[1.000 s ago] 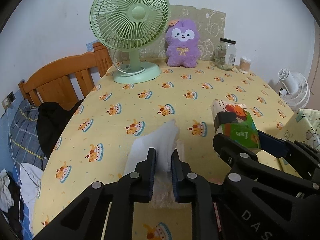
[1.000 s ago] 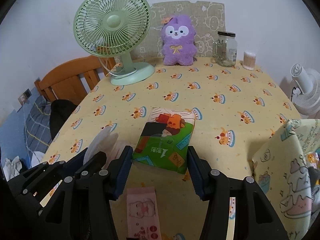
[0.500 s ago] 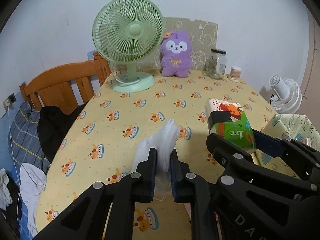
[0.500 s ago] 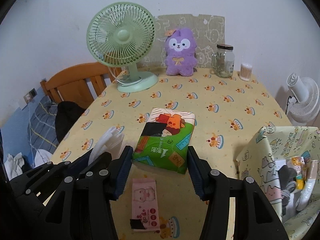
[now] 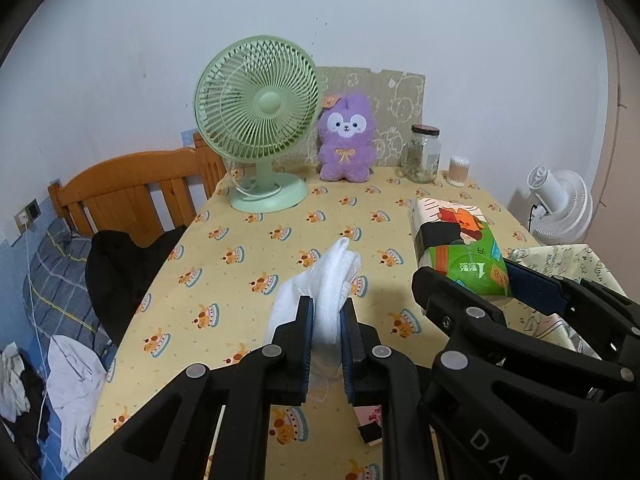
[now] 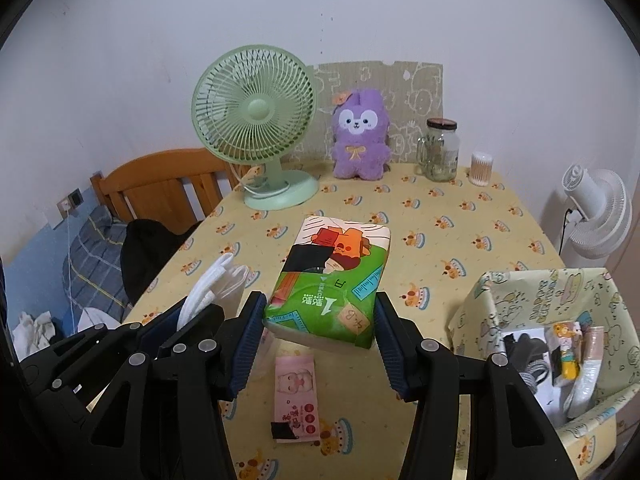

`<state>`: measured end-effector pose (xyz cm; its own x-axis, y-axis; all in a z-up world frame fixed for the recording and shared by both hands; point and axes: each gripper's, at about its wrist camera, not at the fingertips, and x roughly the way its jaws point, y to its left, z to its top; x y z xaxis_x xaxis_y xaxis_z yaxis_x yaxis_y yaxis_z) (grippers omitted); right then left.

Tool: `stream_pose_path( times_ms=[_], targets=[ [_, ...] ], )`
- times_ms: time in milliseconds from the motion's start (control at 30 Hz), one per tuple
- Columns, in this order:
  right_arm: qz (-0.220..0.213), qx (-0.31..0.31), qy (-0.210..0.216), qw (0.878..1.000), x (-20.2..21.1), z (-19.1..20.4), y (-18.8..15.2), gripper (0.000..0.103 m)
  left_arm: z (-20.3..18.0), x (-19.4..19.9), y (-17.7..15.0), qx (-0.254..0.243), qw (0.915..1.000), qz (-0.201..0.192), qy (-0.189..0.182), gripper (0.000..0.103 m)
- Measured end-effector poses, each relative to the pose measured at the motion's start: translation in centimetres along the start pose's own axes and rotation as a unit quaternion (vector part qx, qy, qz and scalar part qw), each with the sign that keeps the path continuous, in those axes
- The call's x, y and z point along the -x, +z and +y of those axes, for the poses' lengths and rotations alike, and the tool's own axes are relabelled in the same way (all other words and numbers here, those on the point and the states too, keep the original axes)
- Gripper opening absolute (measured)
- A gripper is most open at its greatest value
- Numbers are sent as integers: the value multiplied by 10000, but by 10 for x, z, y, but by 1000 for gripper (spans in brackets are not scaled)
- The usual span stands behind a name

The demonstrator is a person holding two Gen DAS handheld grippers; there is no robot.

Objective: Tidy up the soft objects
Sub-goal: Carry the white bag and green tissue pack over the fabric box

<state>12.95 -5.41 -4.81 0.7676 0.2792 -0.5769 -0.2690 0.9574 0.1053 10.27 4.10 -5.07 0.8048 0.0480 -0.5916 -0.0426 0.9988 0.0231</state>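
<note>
Tissue pack (image 6: 330, 284) clamped at near end in right gripper (image 6: 318, 338), lifted above tabletop (image 6: 440, 236). White cloth (image 5: 324, 292) pinched tight in left gripper (image 5: 325, 330). Fabric bin (image 6: 532, 300) at 3 o'clock. Risk: soft pack sagging, slipping out; loose cloth snagging bin rim.

Fan (image 6: 256, 120) at tabletop (image 6: 440, 248) back-left, plush (image 6: 361, 136) to its right, then jar (image 6: 440, 150) & swab pot (image 6: 481, 169). Small packet (image 6: 296, 396) lies near front edge. Bin (image 6: 600, 360) w/ items sits off right side.
</note>
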Motion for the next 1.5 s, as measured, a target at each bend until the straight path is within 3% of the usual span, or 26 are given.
stream_pose_path(
  times_ms=[700, 1500],
  targets=[
    [-397, 46, -162, 9991, 52, -28, 7, 57, -39, 34, 12, -139, 9990, -383, -176, 10],
    [-539, -191, -476, 9972, 74, -93, 12, 57, -111, 32, 25, -410, 9962, -480, -598, 10]
  ],
)
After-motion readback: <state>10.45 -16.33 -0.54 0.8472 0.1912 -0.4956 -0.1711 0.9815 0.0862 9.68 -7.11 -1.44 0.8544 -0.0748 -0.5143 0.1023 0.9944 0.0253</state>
